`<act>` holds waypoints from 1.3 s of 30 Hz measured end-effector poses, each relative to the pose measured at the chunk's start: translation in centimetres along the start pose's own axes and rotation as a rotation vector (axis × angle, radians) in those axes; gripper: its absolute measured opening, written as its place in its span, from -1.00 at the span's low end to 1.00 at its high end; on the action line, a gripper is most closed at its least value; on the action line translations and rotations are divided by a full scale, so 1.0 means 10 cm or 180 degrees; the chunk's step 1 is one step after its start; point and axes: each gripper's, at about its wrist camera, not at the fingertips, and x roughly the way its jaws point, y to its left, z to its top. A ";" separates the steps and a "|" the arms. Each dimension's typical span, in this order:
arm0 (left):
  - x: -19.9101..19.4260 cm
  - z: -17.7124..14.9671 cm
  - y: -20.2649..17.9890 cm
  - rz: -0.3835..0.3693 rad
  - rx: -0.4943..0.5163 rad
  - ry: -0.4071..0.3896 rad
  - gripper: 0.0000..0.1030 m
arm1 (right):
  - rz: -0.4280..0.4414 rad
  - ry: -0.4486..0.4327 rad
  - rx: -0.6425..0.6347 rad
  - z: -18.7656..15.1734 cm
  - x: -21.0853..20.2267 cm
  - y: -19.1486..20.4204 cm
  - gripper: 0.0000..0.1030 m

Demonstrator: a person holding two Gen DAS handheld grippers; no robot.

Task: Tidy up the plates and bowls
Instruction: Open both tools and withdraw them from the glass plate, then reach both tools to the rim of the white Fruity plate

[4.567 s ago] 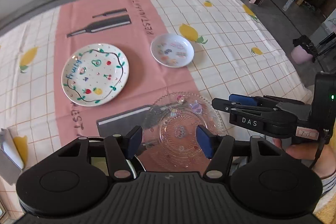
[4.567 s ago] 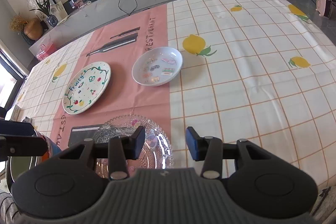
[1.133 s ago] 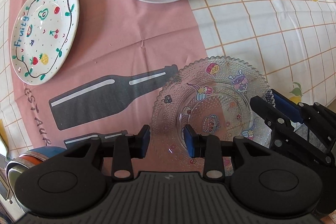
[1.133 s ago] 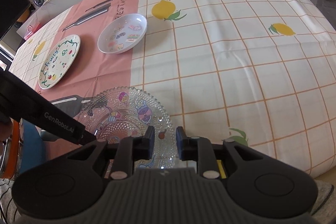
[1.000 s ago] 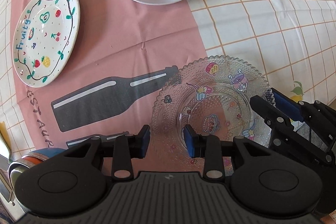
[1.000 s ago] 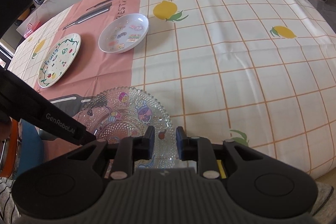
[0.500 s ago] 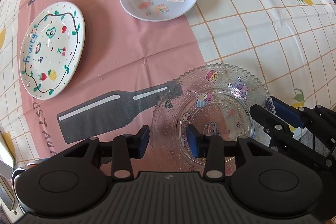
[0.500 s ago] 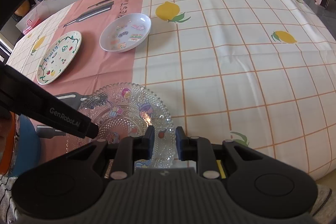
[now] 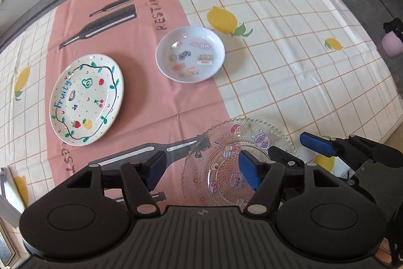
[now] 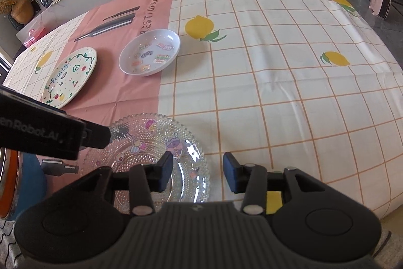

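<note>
The clear beaded glass plate with cartoon stickers lay flat on the desk's near edge, both grippers just released. The left gripper and right gripper had just been opening, jaws apart, gripping nothing; lifting straight clear would avoid nudging it.

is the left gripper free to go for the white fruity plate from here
Probably yes. The left gripper is open and holds nothing, and only bare pink tablecloth lies between it and the white painted "Fruity" plate. The clear glass plate sits off to the other side.
</note>
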 end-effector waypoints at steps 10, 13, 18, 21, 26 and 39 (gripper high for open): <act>-0.60 -0.24 0.40 0.0062 0.0169 -0.0718 0.53 | -0.0044 -0.0271 -0.0024 0.05 -0.09 0.17 0.45; -0.75 -0.36 0.60 0.0062 0.0059 -0.0847 0.53 | 0.0108 -0.0369 0.0108 0.06 -0.12 0.20 0.60; -0.95 -0.55 1.00 0.0098 -0.0131 -0.1091 0.53 | 0.0133 -0.0502 0.0223 0.10 -0.14 0.32 0.65; -1.02 -0.61 1.21 0.0192 -0.0234 -0.1227 0.53 | 0.0145 -0.0535 0.0170 0.10 -0.16 0.41 0.65; -0.99 -0.65 1.60 0.0123 -0.0518 -0.1344 0.53 | 0.0259 -0.0626 0.0237 0.14 -0.25 0.57 0.65; -0.24 -0.71 2.60 -0.0462 -0.1267 -0.1117 0.47 | 0.0506 -0.0689 -0.0186 0.44 -0.28 1.19 0.42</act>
